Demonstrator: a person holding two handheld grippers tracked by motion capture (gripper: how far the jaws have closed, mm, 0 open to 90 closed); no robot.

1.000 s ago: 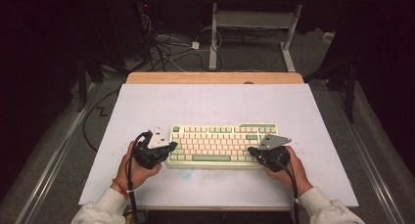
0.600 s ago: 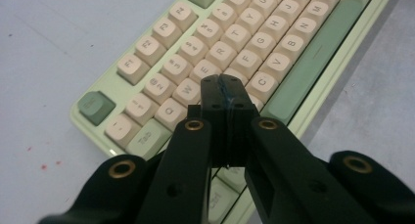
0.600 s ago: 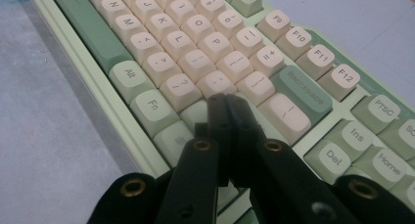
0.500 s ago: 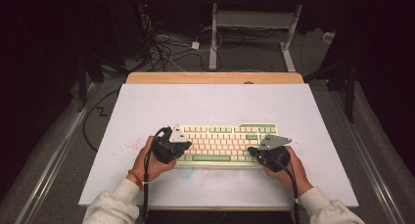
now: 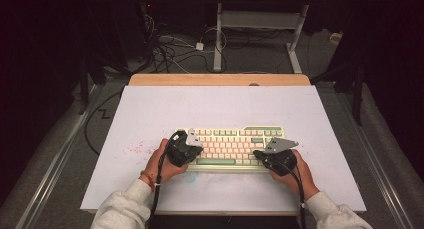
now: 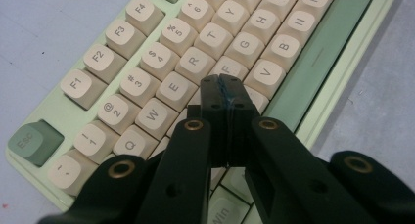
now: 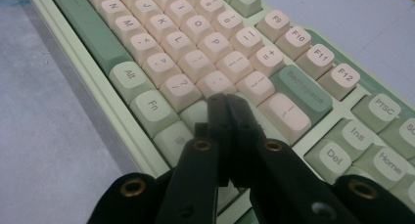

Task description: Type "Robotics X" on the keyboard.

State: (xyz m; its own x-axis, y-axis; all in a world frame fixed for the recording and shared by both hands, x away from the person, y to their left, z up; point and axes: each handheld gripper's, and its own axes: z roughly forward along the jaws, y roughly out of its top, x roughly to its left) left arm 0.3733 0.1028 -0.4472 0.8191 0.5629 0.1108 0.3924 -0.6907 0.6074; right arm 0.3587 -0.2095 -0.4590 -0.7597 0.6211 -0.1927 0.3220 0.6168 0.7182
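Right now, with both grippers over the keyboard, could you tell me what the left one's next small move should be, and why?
Probably ease the left gripper straight down: its jaws are shut, tips above the home-row keys of the keyboard below E and R, seemingly poised to press.

Looks like a lab or test room: white table [image 5: 150, 109] under a fixed camera, dark surroundings, loose cables [image 5: 172, 51] on grey floor [image 5: 260, 59], metal desk frame [image 5: 260, 26] behind.
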